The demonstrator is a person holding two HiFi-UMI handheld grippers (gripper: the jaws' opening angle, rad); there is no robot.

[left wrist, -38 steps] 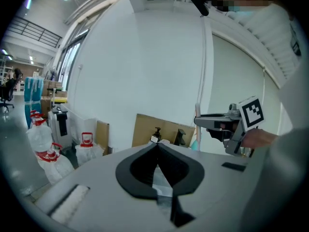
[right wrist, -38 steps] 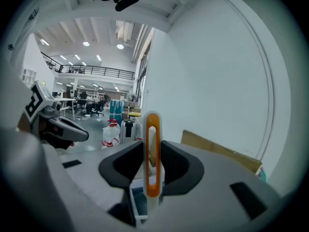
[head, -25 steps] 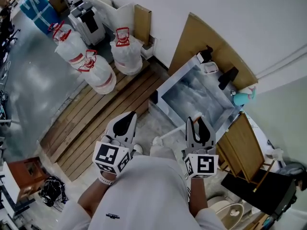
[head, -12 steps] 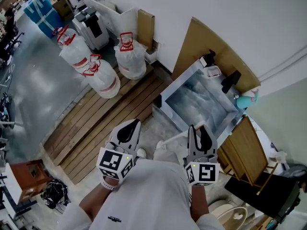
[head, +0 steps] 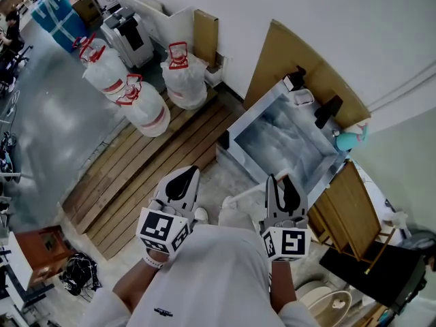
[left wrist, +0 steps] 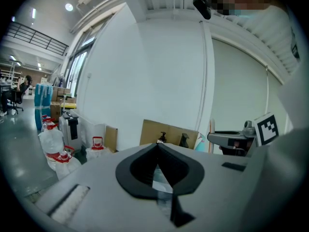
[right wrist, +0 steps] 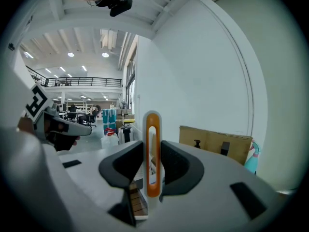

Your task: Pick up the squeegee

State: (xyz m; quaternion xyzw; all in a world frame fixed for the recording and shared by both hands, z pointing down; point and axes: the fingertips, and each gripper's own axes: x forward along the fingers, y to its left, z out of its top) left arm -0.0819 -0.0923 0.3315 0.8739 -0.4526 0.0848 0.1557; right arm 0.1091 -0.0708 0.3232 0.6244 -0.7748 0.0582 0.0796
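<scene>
Between the jaws of the right gripper [right wrist: 152, 151]: squeegee handle [right wrist: 152, 191], orange, slotted, pinched upright.
Handling: probably light, stiff, smooth plastic; best held mid-handle.
Left gripper [left wrist: 157, 146]: pressed together, empty.

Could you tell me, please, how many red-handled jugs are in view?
3: one jug and a second at the wooden slats' left edge, a third by the wall. More may be hidden.

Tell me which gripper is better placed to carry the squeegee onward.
Right. The right gripper grips the squeegee by its orange handle, between its jaws; the left gripper is shut with nothing in it.
</scene>
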